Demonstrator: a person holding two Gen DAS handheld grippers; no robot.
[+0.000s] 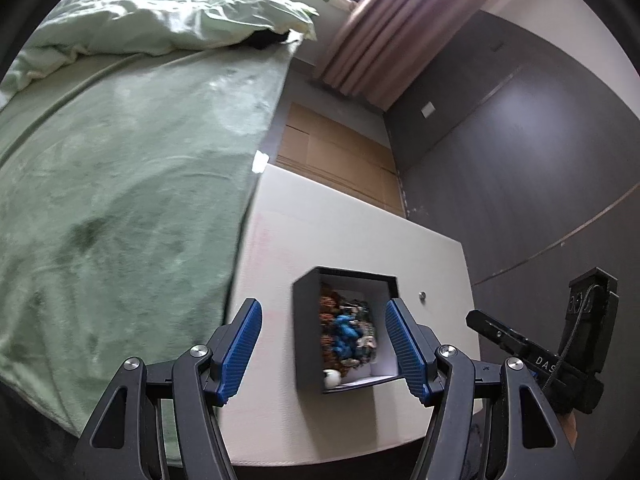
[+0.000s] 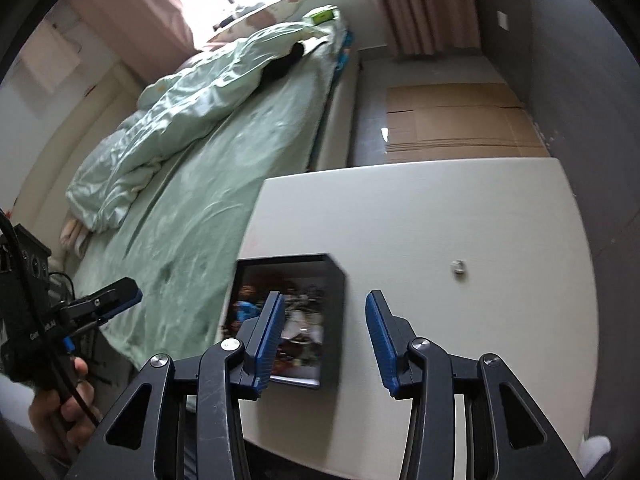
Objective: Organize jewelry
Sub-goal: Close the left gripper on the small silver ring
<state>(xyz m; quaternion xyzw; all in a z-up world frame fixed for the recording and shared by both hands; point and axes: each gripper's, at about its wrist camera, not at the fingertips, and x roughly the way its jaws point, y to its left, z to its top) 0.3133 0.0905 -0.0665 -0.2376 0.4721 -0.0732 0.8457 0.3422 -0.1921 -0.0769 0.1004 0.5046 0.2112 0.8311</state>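
Both your grippers, left gripper and right gripper, hang spread and empty over the jewelry box, small stud apart on the white table, bed alongside.

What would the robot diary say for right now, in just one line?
left tool: open, empty | right tool: open, empty | black box: on white table, jewelry piled inside | small silver piece: loose on table

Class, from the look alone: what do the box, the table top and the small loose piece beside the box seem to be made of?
Box: likely stiff card, matte black outside, white inside; thin straight walls.
Table top: smooth cream board, perhaps laminate; faint even sheen, no grain.
Small piece: probably metal, silvery and glinting; too small to be sure.
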